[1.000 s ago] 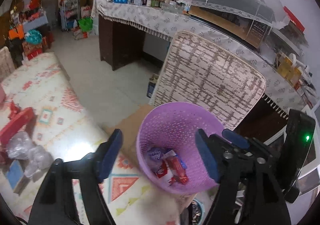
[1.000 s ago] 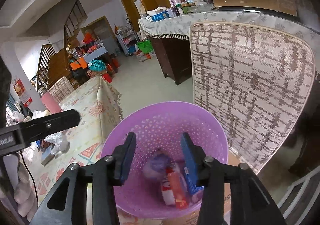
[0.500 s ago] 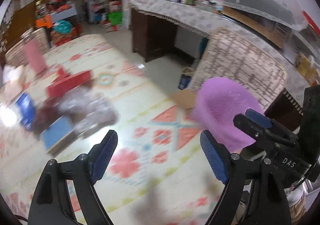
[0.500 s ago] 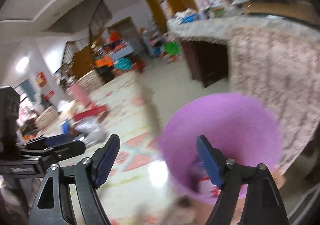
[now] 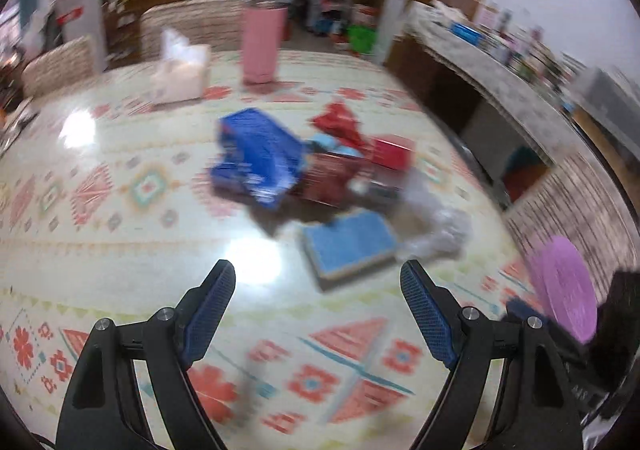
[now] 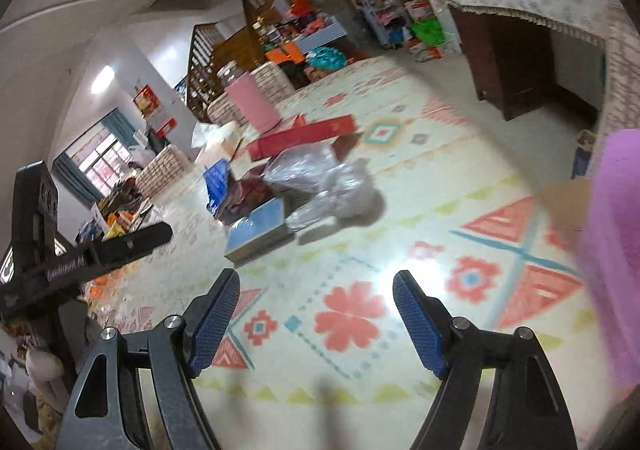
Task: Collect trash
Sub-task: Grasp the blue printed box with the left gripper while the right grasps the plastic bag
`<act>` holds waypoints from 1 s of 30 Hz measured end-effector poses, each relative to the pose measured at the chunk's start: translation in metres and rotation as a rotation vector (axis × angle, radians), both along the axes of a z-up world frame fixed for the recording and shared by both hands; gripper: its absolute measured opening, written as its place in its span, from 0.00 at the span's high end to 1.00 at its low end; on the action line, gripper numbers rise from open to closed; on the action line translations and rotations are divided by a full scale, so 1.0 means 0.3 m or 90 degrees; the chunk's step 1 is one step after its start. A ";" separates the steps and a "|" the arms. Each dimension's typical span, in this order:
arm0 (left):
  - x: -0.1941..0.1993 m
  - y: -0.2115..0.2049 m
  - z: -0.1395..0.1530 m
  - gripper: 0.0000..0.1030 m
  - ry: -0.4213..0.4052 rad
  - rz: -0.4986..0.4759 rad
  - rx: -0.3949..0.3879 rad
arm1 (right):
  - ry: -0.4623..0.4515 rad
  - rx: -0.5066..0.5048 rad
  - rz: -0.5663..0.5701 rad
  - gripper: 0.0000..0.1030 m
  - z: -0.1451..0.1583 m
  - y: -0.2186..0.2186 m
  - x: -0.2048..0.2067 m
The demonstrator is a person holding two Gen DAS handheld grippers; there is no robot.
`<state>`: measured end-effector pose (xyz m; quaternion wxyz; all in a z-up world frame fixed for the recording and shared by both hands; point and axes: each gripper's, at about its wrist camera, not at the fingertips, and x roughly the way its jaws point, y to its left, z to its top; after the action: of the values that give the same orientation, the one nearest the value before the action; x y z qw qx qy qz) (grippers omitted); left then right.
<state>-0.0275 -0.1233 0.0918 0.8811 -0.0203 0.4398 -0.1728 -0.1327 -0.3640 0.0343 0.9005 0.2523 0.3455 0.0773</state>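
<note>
Trash lies in a loose heap (image 5: 320,178) near the middle of the patterned tablecloth (image 5: 120,210), and both grippers are over the cloth in front of it. In the heap I can make out a crumpled blue package (image 5: 260,158), a dark red packet (image 5: 332,178) just beside it, a red box (image 5: 390,152) and a scrap of red wrapper (image 5: 340,124) behind, a flat light-blue box (image 5: 352,244) at the near edge, and a bundle of clear plastic bags (image 5: 436,226) touching that box on its right. The left view is blurred, so finer detail is lost.

The left gripper (image 5: 318,314) has its 2 blue-padded fingers spread wide with nothing between them, only bare cloth. The right gripper (image 6: 316,320) is also spread wide and empty, its fingers framing a red flower in the cloth's pattern.

From the right gripper's view the heap sits up and to the left: the plastic bags (image 6: 324,182), the light-blue box (image 6: 260,226) and a long red box (image 6: 304,136) behind them. The left gripper's black body (image 6: 60,250) shows at that view's left edge.

The purple basket (image 5: 564,290) is off to the right of both grippers, well apart from the heap, and fills the right edge of the right view (image 6: 616,250). At the far side of the table stand a pink cylinder (image 5: 262,44) and a tissue box (image 5: 180,72).
</note>
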 end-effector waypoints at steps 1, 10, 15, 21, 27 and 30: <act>0.031 0.022 -0.006 0.19 0.007 0.014 -0.003 | 0.000 0.005 0.003 0.20 -0.011 0.008 0.011; 0.355 0.062 -0.052 0.19 0.055 0.066 -0.008 | -0.008 0.033 0.010 0.20 -0.039 -0.001 0.020; 0.495 0.037 -0.084 0.19 0.091 0.087 -0.044 | -0.030 0.006 0.028 0.20 -0.025 0.021 0.004; 0.575 -0.024 -0.140 0.18 0.115 0.098 0.003 | -0.041 -0.001 0.045 0.20 -0.016 0.035 0.003; 0.536 -0.069 -0.157 0.53 0.102 0.103 0.069 | -0.040 0.012 0.046 0.20 -0.020 0.024 0.005; 0.485 -0.056 -0.141 0.79 0.112 0.076 0.042 | -0.038 0.011 0.043 0.20 -0.021 0.023 0.006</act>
<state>0.1182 -0.1402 0.0495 0.8478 -0.0329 0.5191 -0.1029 -0.1309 -0.3571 0.0282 0.9050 0.2459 0.3265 0.1179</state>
